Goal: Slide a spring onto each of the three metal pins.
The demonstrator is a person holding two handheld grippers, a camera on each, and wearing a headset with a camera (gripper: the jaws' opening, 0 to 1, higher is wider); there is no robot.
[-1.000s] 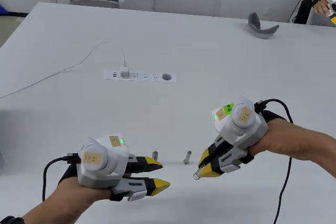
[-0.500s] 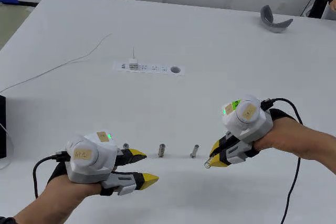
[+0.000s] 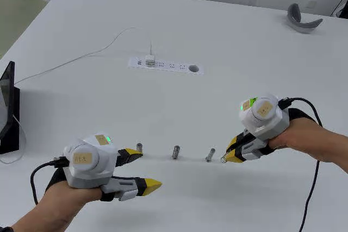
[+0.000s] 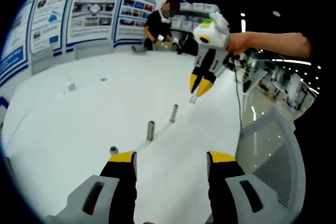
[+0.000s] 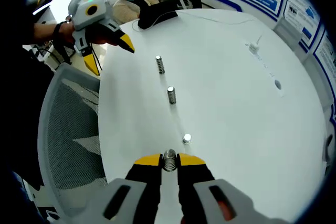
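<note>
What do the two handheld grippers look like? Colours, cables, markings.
They match. The left gripper and right gripper each have a rounded white housing and black jaws tipped in yellow. On top of each are a tan sticker label and a lit green indicator. A black cable trails from the rear of each. The forearms are bare, with no sleeves.

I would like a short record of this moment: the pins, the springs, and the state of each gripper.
left gripper: open, empty
right gripper: shut on spring
nearest pin: bare, just ahead of the held spring
middle pin, far pin: each seems to carry a spring
</note>
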